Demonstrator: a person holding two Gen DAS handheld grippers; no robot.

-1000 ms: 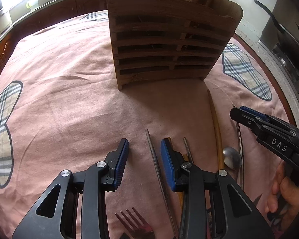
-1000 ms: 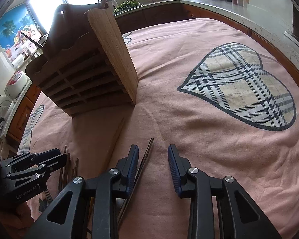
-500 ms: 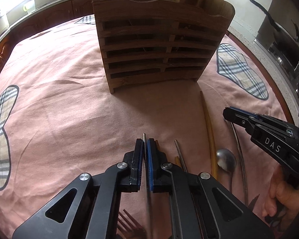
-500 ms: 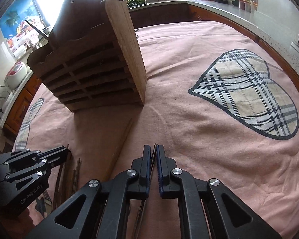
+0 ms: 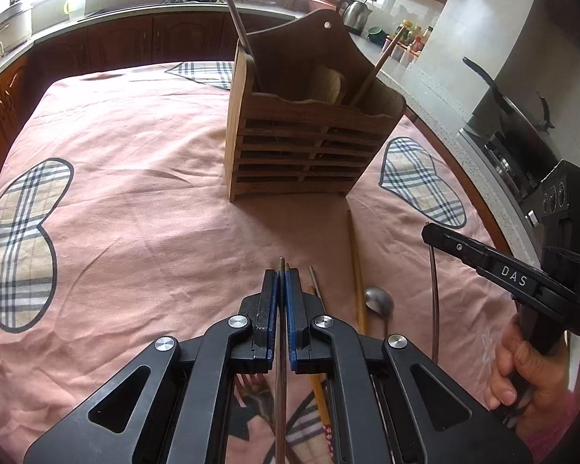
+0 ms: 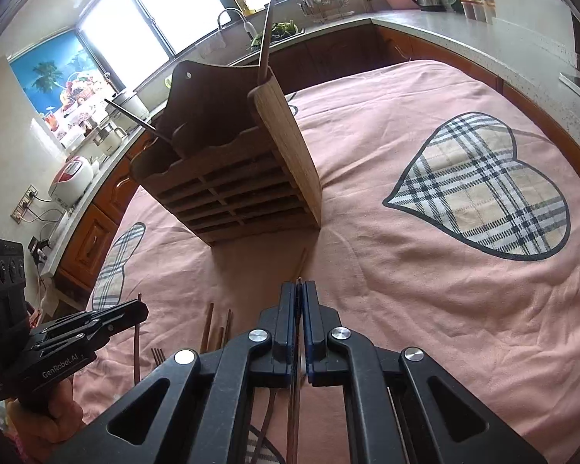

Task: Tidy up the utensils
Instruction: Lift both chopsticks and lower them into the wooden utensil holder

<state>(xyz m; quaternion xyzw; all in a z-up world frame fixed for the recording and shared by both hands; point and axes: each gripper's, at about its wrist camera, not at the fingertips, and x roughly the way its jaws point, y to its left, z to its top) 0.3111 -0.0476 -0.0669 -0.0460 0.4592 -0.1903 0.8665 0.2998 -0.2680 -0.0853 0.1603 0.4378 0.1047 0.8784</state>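
Both grippers are clamped and up off the cloth now! Closest in, the left gripper has its blue pads pinched tight on a metal chopstick, the tip poking just past the fingertips; a second ago those fingers stood wide apart on either side of it. Same story on the other side: the right gripper is squeezed shut on a second chopstick, where a second back it was spread open above the cloth. Each stick now hangs from its gripper, with the view raised and the holder sitting lower in frame, so I'd call both picks secured and the carry begun. Just beyond on the pink tablecloth plenty still waits: a fork under the left gripper, a loose chopstick beside it, a long wooden stick and a spoon, all lying flat and near each other. Farther out stands the wooden utensil holder, upright, with a few handles already leaning out of its top compartments. Next comes tipping each stick upright over an open slot, a fiddly drop since thin rods can swivel in the pads.
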